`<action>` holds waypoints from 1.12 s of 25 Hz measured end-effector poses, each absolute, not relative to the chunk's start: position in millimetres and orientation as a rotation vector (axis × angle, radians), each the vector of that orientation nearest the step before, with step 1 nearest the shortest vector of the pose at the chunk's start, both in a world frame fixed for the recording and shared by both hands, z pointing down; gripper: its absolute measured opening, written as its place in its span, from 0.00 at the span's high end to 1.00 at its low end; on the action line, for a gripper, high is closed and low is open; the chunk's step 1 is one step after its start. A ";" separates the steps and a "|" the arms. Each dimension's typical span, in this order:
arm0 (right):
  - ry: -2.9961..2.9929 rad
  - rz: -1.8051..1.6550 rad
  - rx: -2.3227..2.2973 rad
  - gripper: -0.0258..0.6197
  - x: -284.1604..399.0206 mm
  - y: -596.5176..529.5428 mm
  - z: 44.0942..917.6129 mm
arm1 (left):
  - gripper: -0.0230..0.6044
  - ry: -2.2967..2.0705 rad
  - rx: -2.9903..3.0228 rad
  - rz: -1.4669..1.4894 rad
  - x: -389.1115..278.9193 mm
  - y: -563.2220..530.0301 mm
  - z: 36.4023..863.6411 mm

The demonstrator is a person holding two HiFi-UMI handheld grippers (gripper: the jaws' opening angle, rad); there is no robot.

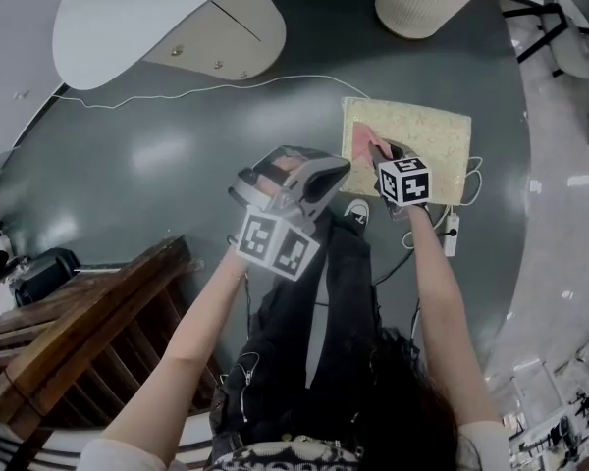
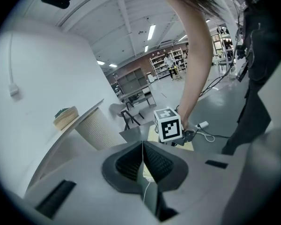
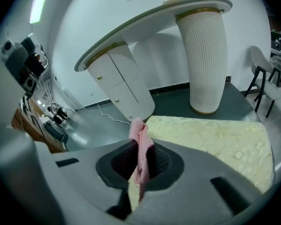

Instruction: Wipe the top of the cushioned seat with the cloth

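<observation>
fingers (image 3: 161,162) of the right gripper (image 3: 140,153) are clamped on the pink cloth (image 3: 139,135), held at the left edge of the cushioned seat (image 3: 215,139), which is set on the floor near a ribbed pedestal (image 3: 203,55). the left gripper (image 2: 143,159) is held aside, its fingers pressed together on nothing. since only a thin bunch is pinched, the cloth could be dragged out by the fabric, or the seat scraped by hard plastic. a power strip (image 1: 451,234) beside the seat could be snagged. whether cloth meets seat cannot be told; that spot is masked by the gripper.
</observation>
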State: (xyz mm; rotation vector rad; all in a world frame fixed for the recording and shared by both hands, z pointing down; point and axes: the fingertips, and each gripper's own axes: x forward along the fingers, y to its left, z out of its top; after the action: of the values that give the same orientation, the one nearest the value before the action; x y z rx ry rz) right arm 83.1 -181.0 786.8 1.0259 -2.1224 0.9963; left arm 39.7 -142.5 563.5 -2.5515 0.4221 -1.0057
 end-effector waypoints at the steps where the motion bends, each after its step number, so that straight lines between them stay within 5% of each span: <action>1: -2.115 1.002 1.024 0.95 80.3 -181.2 791.3 | 0.95 0.427 -2.551 -1.009 38.5 -144.7 565.0; 8: -2.021 1.032 1.101 0.95 109.3 -179.1 806.7 | 0.95 0.418 -2.569 -1.011 35.3 -143.8 567.6; 28: -1.674 0.993 1.423 0.95 353.5 -141.7 807.4 | 0.95 0.236 -2.607 -0.966 111.9 -125.9 577.3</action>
State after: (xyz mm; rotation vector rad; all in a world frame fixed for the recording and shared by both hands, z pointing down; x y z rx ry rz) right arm 353.5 -141.7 807.4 1.4227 -1.6739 0.9929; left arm 111.9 -125.9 577.3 -2.6075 0.2362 -0.9659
